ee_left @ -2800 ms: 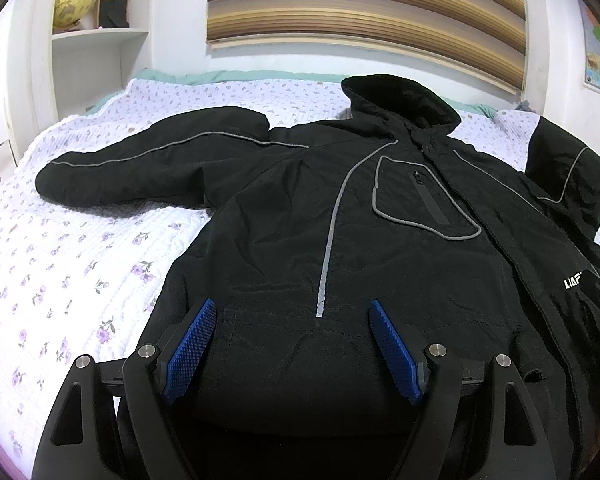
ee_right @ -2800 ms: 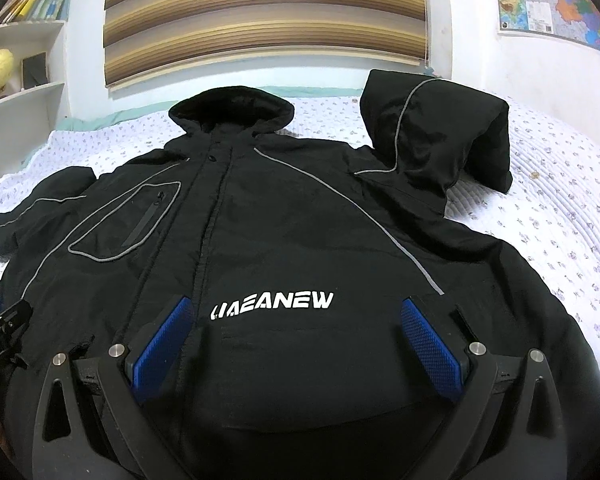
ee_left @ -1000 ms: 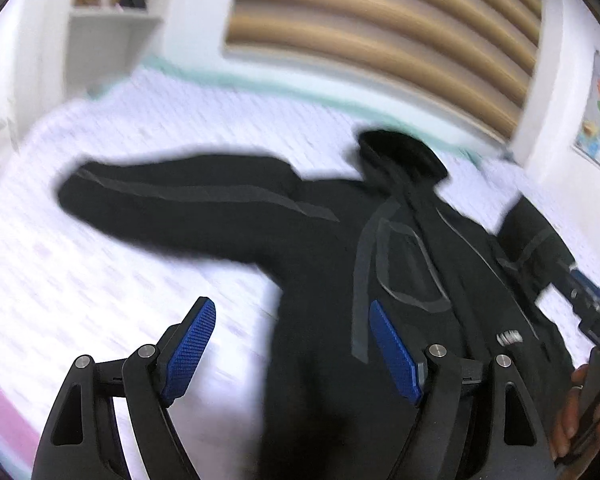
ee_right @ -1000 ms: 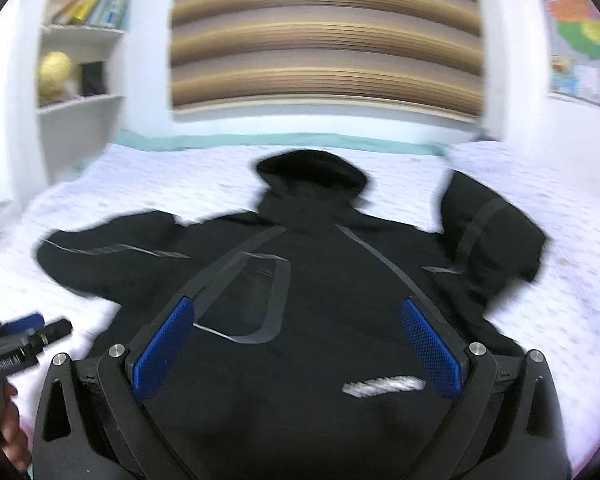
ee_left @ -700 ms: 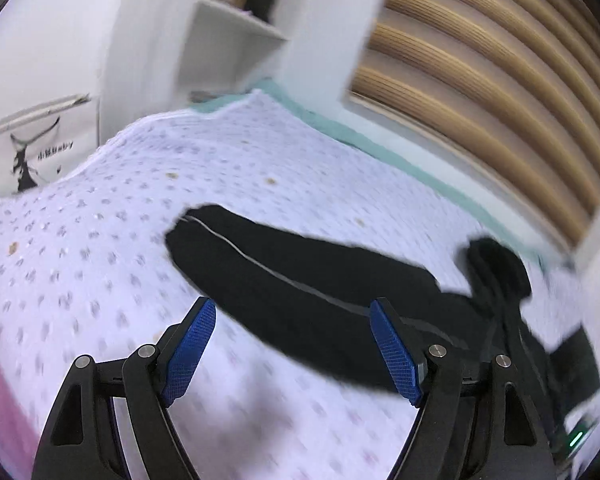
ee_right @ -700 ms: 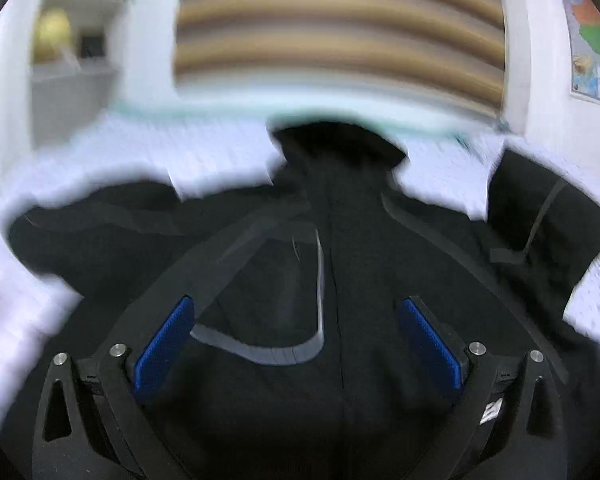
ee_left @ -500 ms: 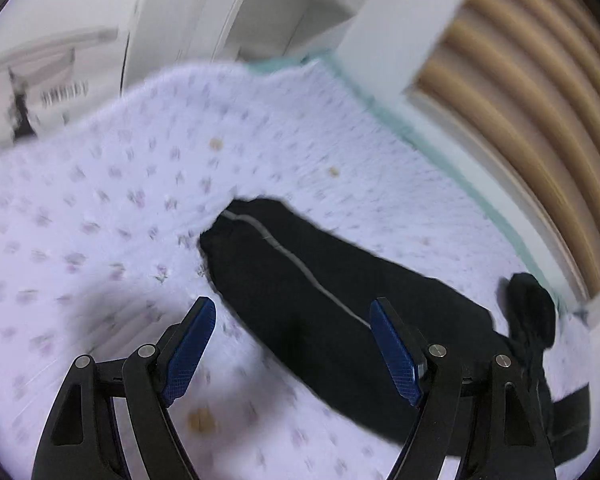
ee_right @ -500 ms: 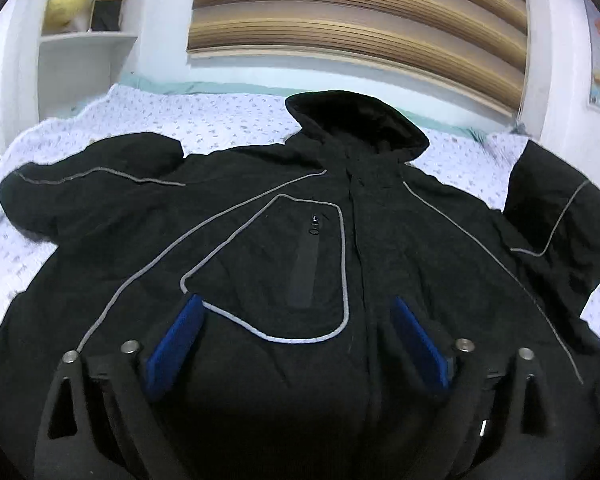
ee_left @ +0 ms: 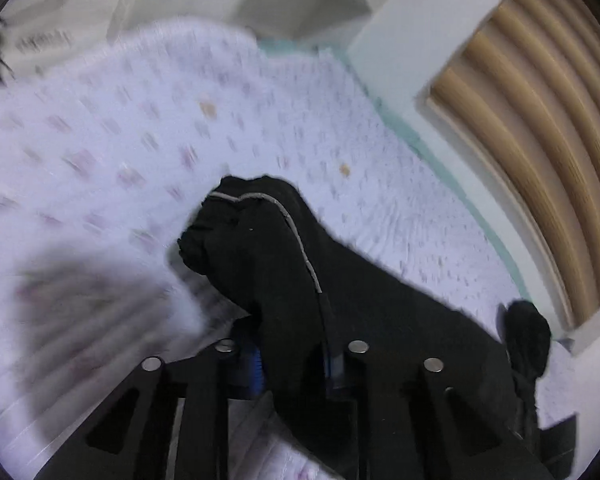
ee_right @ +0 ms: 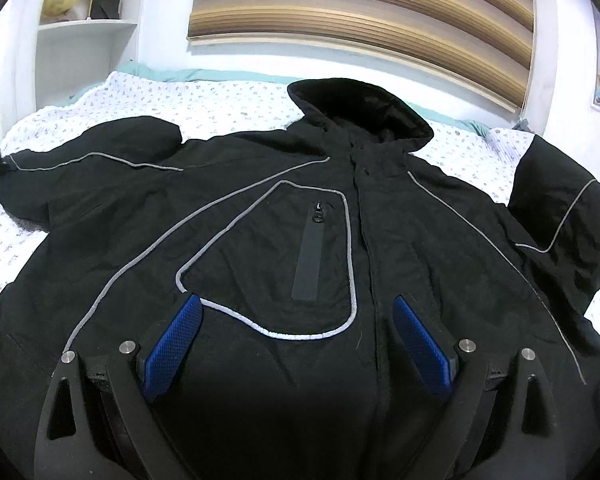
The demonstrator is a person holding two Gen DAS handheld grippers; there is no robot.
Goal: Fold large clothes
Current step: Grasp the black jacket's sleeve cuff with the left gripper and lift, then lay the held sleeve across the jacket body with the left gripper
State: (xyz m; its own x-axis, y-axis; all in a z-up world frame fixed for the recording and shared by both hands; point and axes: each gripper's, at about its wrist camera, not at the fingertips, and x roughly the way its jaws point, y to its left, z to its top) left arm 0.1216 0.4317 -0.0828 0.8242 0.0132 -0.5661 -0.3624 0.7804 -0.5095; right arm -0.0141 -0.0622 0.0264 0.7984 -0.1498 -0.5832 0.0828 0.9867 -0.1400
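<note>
Both of my grippers look alike. Left gripper (ee_left: 294, 364): black plastic linkage arms with triangular cut-outs, four round silver pins across the top, and only slivers of its blue pads (ee_left: 256, 364) showing. Right gripper (ee_right: 296, 344): same black frame, four silver pins, two long blue pads (ee_right: 174, 346) with fine cross-hatched texture, tips rounded.

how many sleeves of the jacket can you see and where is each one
2. One sleeve stretches out to the picture's left across the bedspread, its cuff end pinched in the left gripper. The other sleeve lies bent upward at the picture's right edge. None seems hidden.
</note>
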